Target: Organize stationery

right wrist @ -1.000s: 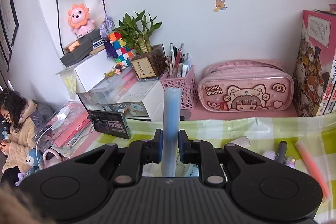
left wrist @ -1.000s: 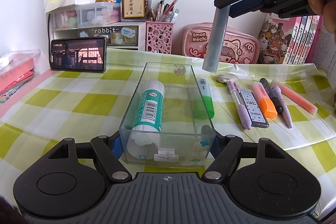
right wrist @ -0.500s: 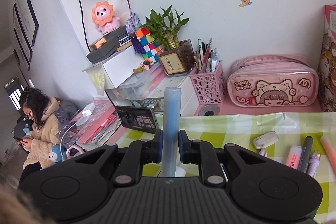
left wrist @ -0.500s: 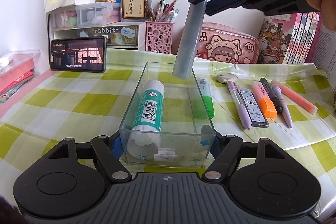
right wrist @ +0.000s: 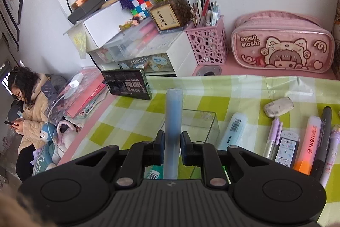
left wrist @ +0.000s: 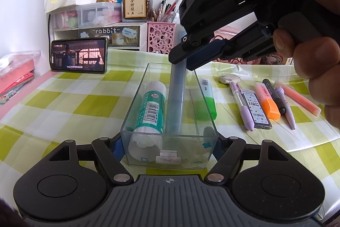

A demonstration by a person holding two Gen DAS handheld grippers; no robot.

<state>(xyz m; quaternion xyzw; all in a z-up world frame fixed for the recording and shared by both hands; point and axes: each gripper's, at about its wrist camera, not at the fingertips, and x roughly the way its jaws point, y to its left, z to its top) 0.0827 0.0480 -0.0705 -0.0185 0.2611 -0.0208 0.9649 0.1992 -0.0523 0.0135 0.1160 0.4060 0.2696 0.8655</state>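
Note:
A clear plastic box (left wrist: 136,99) stands on the checked cloth, gripped at its near end by my left gripper (left wrist: 169,142). Inside it lies a green-labelled glue stick (left wrist: 152,107). My right gripper (right wrist: 171,142) is shut on a pale blue tube (right wrist: 173,118), seen in the left wrist view (left wrist: 176,99) standing almost upright with its lower end inside the box beside the glue stick. The box's far end shows in the right wrist view (right wrist: 209,122). Several pens and highlighters (left wrist: 265,99) lie to the right of the box.
A green-tipped highlighter (left wrist: 207,95) lies against the box's right wall. An eraser (right wrist: 278,106), a phone (left wrist: 78,55), a pink pen holder (left wrist: 161,36), a pink pencil case (right wrist: 280,44) and storage drawers (left wrist: 95,20) stand farther back.
My right gripper has moved left and down with the blue tube, from above the pens into the box. The left gripper and box have stayed still.

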